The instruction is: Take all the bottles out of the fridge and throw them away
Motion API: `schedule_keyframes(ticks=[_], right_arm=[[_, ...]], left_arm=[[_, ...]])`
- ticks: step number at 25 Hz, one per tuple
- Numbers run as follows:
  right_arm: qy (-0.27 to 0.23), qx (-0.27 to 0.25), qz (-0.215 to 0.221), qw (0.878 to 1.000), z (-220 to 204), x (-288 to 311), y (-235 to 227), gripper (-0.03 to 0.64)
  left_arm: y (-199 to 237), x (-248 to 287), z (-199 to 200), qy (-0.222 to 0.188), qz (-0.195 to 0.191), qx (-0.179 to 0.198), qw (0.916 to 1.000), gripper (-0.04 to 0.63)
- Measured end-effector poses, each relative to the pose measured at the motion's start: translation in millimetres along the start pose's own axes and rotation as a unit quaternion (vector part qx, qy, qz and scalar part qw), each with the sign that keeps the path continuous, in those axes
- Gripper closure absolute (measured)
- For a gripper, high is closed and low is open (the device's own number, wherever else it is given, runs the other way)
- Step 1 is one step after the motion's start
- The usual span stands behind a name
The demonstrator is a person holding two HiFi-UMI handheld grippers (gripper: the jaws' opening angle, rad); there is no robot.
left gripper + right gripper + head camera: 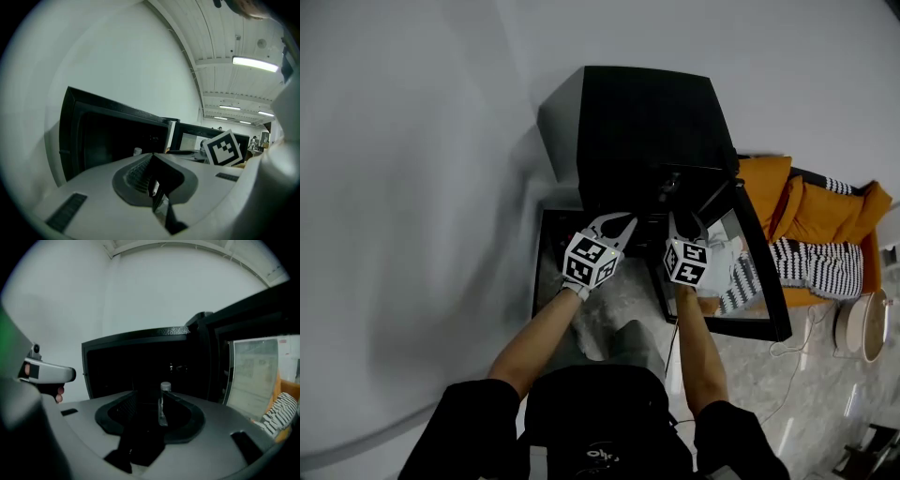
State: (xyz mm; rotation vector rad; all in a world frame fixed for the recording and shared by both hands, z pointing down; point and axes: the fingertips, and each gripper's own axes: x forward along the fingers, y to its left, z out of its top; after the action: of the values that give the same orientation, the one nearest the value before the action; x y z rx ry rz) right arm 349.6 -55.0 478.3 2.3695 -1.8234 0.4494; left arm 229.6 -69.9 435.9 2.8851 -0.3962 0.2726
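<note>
We record an office-like indoor hall: panelled ceiling (225, 37), fluorescent strip lights (255, 64), polished stone floor (769, 394), black mini fridge (647, 122), orange cushions (811, 211) alongside.

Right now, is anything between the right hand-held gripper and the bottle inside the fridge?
Nothing visible. The glass-panelled door of the black fridge is swung open, and the clear plastic bottle with a pale cap stands in the dark interior straight ahead of the right hand-held gripper, in line with its open jaws.
</note>
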Motion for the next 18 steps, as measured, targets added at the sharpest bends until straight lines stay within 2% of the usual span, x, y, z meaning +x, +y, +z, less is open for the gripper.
schedule_keyframes(ticks=[7, 14, 18], right_arm=[[0.016, 0.020, -0.013, 1.000, -50, 63, -16, 0.337], [0.018, 0.019, -0.044, 0.999, -80, 138, -38, 0.265], [0.011, 0.025, -0.058, 0.998, -87, 164, -48, 0.252]], left_arm=[[25, 26, -37, -0.001, -0.004, 0.008, 1.0000, 0.594], [55, 51, -62, -0.007, -0.005, 0.011, 0.9999, 0.594], [68, 61, -73, -0.008, -0.002, 0.016, 0.9998, 0.594]])
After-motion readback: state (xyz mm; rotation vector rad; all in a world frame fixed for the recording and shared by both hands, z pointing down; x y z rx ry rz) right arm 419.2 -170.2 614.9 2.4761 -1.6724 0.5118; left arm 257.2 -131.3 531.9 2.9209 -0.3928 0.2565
